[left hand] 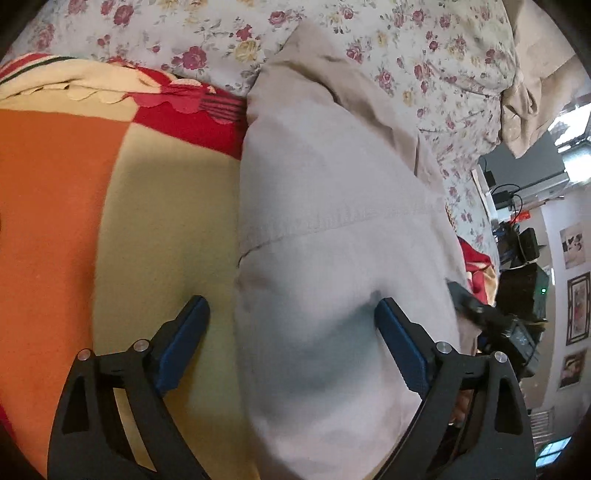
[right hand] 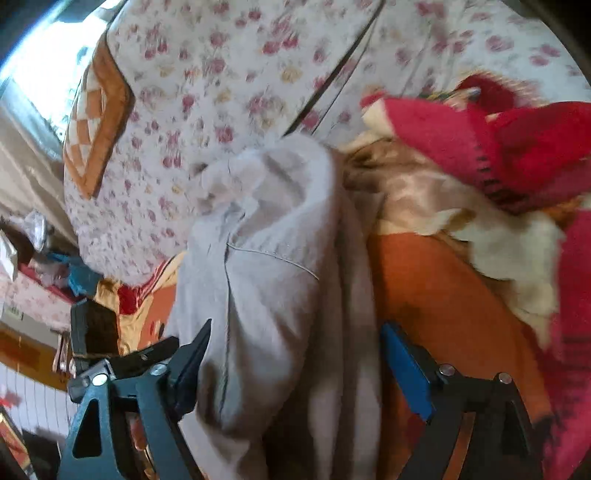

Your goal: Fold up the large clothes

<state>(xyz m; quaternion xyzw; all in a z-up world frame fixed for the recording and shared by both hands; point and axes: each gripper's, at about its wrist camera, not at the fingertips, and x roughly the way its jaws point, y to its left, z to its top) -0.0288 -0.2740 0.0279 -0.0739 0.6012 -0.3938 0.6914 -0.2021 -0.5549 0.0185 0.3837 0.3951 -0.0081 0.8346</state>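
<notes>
My left fingers [left hand: 291, 314] are spread wide, straddling the near edge of the garment [left hand: 332, 258] without pinching it; my right fingers [right hand: 295, 343] are likewise spread, with bunched cloth between them but not clamped. The garment lies across the blanket [left hand: 66, 221] on the bed, the quilt [left hand: 221, 33] beyond. Risk: closing now may catch one layer only, or the blanket, dragging the fold askew.

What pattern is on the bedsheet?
Small red and yellow roses on white bedsheet; clearest in the left wrist view.
</notes>
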